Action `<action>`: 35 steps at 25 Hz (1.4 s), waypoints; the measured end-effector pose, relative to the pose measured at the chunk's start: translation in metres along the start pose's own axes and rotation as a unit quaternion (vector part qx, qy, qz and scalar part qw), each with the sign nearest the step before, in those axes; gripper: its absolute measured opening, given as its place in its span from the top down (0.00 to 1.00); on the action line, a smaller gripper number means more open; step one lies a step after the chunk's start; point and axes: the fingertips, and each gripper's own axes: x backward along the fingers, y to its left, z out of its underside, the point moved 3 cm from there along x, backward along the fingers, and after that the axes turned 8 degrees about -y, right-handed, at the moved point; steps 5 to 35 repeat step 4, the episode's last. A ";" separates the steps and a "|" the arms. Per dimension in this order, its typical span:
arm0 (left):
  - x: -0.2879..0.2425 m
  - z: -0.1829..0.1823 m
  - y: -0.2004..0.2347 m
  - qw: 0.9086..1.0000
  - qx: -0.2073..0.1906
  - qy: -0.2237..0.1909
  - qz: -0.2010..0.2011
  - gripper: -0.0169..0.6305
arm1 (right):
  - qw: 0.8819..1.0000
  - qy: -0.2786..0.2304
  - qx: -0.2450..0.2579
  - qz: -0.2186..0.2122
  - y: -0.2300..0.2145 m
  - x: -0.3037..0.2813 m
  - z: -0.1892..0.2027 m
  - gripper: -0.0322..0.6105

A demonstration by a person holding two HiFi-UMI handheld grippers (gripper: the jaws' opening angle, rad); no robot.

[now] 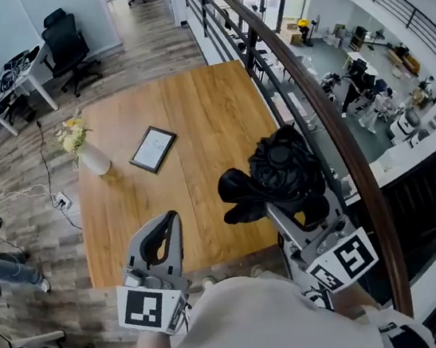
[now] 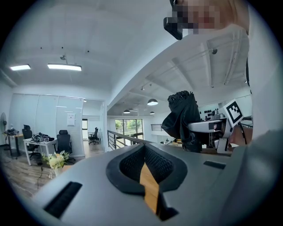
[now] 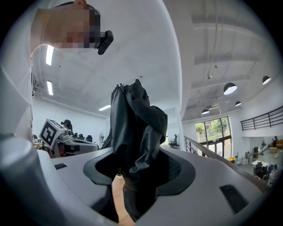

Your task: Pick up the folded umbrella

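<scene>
My right gripper [image 1: 290, 214] is shut on the folded black umbrella [image 1: 283, 169], holding it clear above the right edge of the wooden table [image 1: 193, 108]. In the right gripper view the umbrella [image 3: 135, 132] stands upright between the pads, its crumpled fabric bulging above and below them. The left gripper [image 1: 169, 219] hangs over the table's near edge with its jaws together and nothing in them. From the left gripper view [image 2: 148, 175] only a sliver of table shows between the pads, and the umbrella [image 2: 182, 115] appears off to the right in the other gripper.
A white vase of flowers [image 1: 86, 150] and a dark framed picture [image 1: 152, 148] lie on the table's left half. A brown handrail [image 1: 313, 95] with a drop beyond runs close along the right. Desks and office chairs [image 1: 67, 42] stand at the far left.
</scene>
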 end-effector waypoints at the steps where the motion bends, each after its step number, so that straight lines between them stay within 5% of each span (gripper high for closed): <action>1: 0.001 0.000 0.000 1.000 0.000 0.002 -0.002 0.95 | 1.000 0.001 -0.001 -0.002 0.002 0.001 -0.001 0.54; 35: 0.004 0.000 0.000 1.000 0.006 0.010 -0.013 0.95 | 1.000 0.007 -0.001 -0.005 0.005 0.004 -0.004 0.54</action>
